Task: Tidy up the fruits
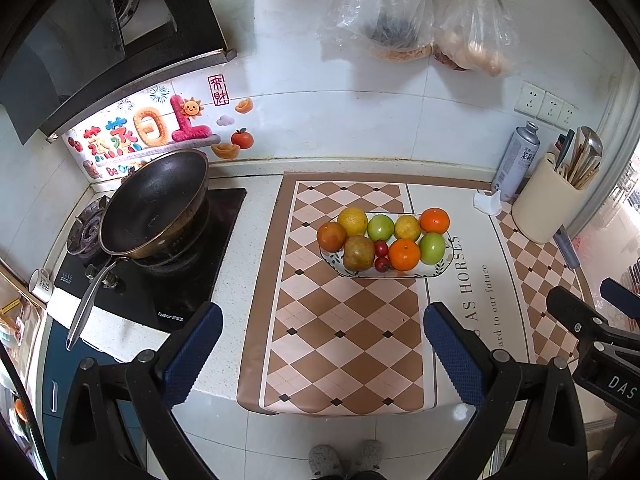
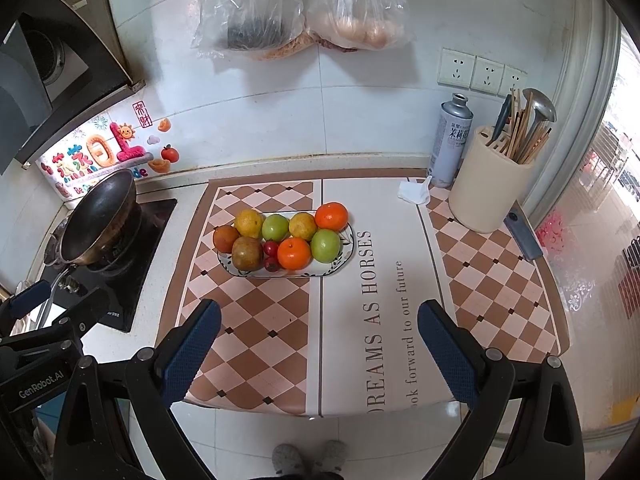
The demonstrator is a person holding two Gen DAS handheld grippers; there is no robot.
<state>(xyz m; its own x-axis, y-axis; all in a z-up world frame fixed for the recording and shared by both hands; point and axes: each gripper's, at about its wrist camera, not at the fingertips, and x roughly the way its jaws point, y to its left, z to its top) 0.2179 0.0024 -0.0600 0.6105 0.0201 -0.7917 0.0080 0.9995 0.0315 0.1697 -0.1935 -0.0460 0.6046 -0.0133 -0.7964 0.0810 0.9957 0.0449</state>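
Note:
A white patterned oval plate sits on the checked counter mat and holds several fruits: oranges, green fruits, yellow ones, brownish ones and two small red ones. My left gripper is open and empty, held above the mat's near part, short of the plate. My right gripper is open and empty, also short of the plate, to its right.
A black wok sits on the stove at the left. A cream utensil holder, a spray can and a crumpled tissue stand at the back right. Plastic bags hang on the wall.

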